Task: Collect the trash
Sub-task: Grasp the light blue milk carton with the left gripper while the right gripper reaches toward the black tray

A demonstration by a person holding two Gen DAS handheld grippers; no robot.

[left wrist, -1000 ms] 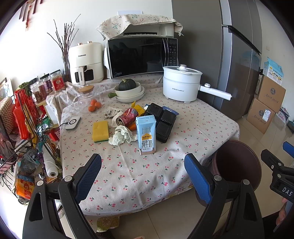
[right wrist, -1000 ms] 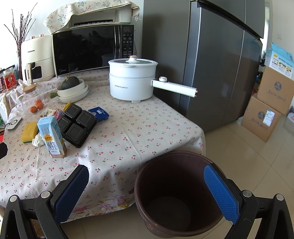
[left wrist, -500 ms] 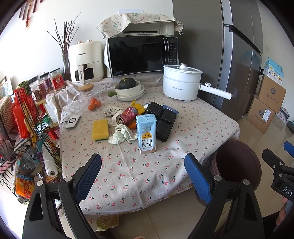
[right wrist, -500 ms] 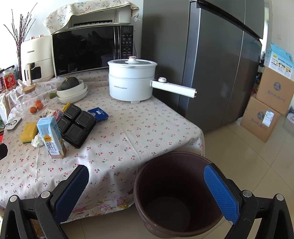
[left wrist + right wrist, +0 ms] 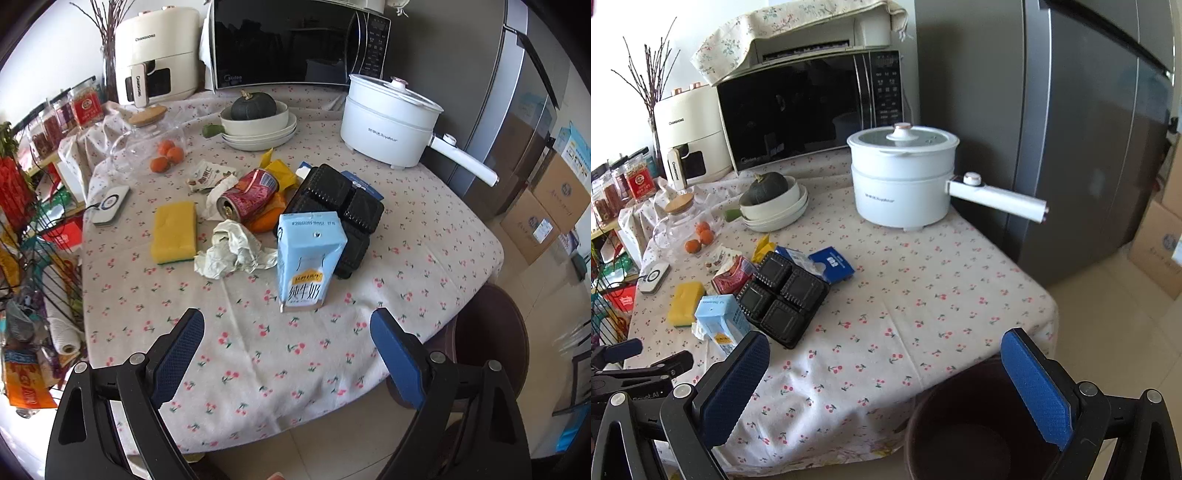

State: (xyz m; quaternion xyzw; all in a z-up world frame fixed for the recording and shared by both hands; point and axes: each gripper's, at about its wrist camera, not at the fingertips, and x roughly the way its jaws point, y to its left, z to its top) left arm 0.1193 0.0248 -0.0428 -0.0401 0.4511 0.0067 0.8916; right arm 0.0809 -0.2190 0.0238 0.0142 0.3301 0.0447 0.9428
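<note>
The tall light-blue milk carton stands upright on the desk, which is covered in a cherry-print cloth, and everything else is best placed from it. Touching its back right side is the black ribbed plastic tray; just behind and to its left lies the crumpled white paper wad, with the red drink can on its side beyond that, and the yellow sponge further left. The dark brown round bin sits on the floor below the desk edge, to the carton's right and nearer the camera.

The left tool hangs over the near part of the desk, fingers spread wide and holding nothing; the carton lies straight ahead of it, almost centred between the fingers, its long axis vertical. The right tool is likewise wide apart and empty, above the bin's rim, with the carton well off to its left.

The left hand looks the nearer one, so a forward reach with the fingers closing across the carton's narrow upright body seems the likely first pickup.
</note>
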